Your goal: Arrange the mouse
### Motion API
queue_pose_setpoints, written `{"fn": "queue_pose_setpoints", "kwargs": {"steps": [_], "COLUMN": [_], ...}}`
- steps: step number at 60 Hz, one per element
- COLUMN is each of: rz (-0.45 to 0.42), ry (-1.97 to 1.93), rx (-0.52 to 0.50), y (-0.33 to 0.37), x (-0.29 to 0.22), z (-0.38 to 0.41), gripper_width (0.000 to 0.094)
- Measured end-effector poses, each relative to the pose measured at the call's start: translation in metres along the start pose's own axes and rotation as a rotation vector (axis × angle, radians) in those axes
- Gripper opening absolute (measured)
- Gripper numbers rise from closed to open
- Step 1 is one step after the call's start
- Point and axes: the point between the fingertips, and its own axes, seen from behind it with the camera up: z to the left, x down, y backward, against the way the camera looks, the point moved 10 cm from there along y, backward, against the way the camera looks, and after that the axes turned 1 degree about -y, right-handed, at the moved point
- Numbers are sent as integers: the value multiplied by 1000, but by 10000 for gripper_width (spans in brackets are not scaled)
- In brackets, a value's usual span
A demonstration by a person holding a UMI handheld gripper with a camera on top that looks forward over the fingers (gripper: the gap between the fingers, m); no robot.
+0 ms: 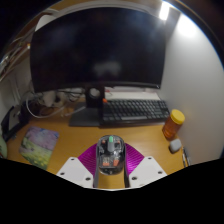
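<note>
A small see-through mouse (110,151) with visible inner parts sits between my two fingers, held off the wooden desk (80,135). Both magenta pads (89,157) press against its sides. My gripper (111,160) is shut on the mouse, above the desk's near part, in front of the black keyboard (134,110). The mouse's underside is hidden.
A large dark monitor (100,50) stands behind the keyboard. An orange bottle with a white cap (174,124) stands to the right, with a small white object (176,146) near it. A greenish packet (40,146) lies to the left. Cables and clutter (45,100) lie at the back left.
</note>
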Motion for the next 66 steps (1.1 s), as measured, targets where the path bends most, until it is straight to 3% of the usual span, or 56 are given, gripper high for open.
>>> {"fn": "queue_pose_setpoints", "kwargs": {"steps": [10, 16, 25, 37, 45, 53, 66], "rz": [-45, -46, 24, 128, 125, 156, 162], "ry": [-23, 13, 59, 102, 147, 151, 99], "rx": [-126, -194, -266, -218, -168, -111, -102], "y": [17, 13, -15, -65, -71, -57, 44], "x": [-48, -50, -19, 45, 57, 53, 35], "z": [104, 185, 296, 359, 367, 360, 330], "gripper_width": [349, 347, 348, 364, 487, 837, 854]}}
